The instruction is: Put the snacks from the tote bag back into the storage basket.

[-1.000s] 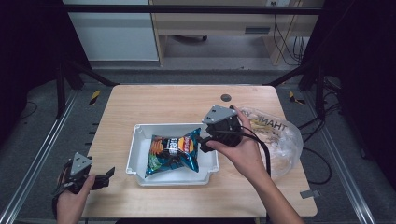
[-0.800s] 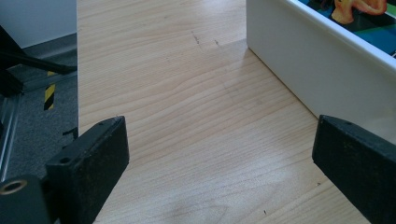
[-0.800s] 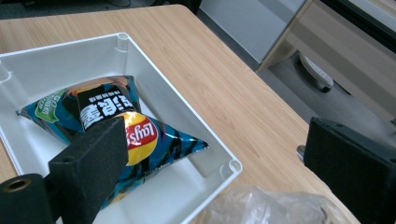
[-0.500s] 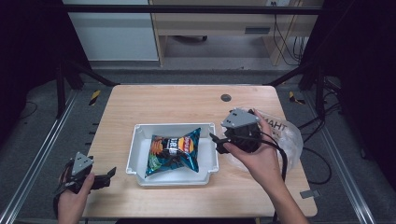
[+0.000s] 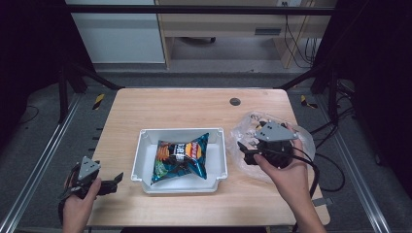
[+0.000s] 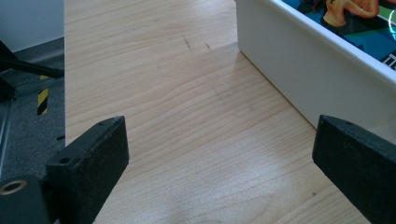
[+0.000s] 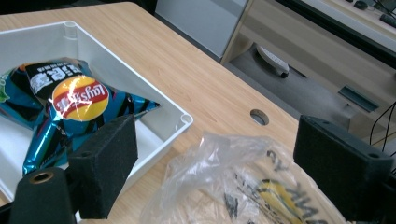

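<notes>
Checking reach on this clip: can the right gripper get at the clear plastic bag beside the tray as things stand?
Probably yes. The right gripper hovers right over the clear plastic bag, jaws apart with nothing between them, and the white tray sits off to the side, out of the way.

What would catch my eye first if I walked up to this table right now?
Probably the shiny blue chip bag, lying in a white tray at the middle of the wooden table. To the tray's right a crumpled clear plastic bag lies on the table, with the right tongs held open just over it. The left tongs rest open at the table's near left corner.
</notes>
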A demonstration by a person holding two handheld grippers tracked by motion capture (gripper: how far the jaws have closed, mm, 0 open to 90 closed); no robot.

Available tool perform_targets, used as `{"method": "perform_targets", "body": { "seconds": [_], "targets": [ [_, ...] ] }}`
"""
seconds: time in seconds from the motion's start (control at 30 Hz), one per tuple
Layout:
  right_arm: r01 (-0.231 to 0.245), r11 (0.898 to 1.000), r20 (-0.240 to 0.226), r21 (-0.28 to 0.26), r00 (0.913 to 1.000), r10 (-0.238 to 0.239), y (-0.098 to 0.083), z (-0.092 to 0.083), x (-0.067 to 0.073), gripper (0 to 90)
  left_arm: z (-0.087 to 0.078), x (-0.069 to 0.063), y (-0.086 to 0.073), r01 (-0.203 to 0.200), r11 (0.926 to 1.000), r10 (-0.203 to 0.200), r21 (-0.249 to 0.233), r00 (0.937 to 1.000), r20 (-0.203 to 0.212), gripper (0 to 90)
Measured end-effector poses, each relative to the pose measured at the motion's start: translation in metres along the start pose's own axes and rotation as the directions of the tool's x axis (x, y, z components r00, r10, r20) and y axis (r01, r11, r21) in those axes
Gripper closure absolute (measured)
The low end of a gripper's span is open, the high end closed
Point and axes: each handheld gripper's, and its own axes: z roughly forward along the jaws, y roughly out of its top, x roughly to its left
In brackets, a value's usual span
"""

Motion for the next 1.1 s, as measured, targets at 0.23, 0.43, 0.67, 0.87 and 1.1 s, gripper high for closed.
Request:
{"method": "perform_targets", "body": {
  "seconds": [0.23,0.43,0.67,0.87,1.1],
  "targets": [
    [-0.019,1.0,0.05,-0.014,0.9986,0.019,-0.016,-0.006,-0.004,14.1,0.0,0.0,-0.001,0.005,1.0,-0.005,0.0,1.0,-0.004,3.3],
    [-0.048,0.999,0.058,-0.006,0.9972,0.048,-0.034,-0.007,-0.002,14.1,0.001,-0.001,-0.001,-0.006,0.9999,0.007,0.012,1.0,-0.002,3.3],
    [-0.069,0.998,0.085,0.012,0.994,0.068,-0.063,-0.004,0.005,14.3,0.0,0.002,-0.001,0.003,0.9999,-0.003,0.012,0.9999,-0.01,3.3],
    [-0.104,0.993,0.095,0.052,0.9906,0.099,-0.086,0.001,0.006,14.3,0.0,0.0,-0.001,0.003,0.9999,-0.003,0.01,0.9999,-0.01,3.3],
    [-0.138,0.987,0.111,0.084,0.9855,0.129,-0.104,0.007,0.004,14.3,-0.001,0.002,-0.002,0.006,0.9999,-0.006,0.011,0.9999,-0.011,3.3]
  ]
}}
